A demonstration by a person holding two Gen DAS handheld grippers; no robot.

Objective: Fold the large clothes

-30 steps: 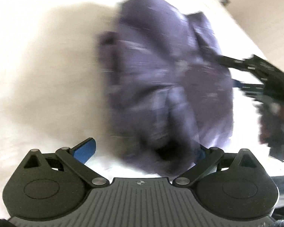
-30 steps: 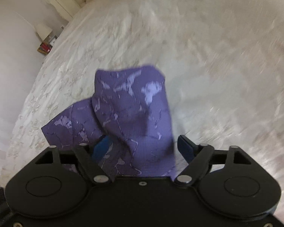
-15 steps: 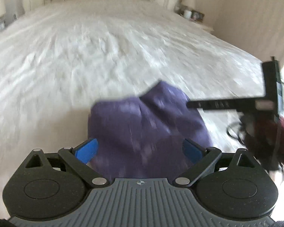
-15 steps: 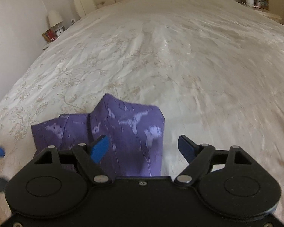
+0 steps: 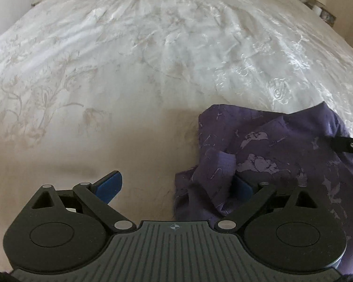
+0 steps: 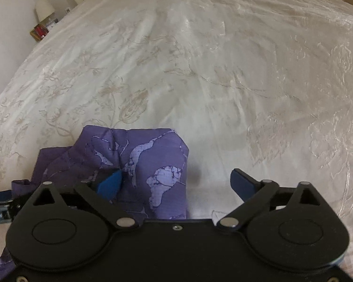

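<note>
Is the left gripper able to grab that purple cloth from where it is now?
Probably yes. The left gripper is open, and the purple cloth lies bunched on the bedspread right at its right-hand finger, folds draped against it. Nothing blocks the way.

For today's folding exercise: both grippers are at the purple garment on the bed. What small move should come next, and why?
Probably close the left gripper on the bunched edge of the purple garment between its open fingers; the right gripper is open too, so nothing is held, and the cloth lies crumpled on the bed.
</note>
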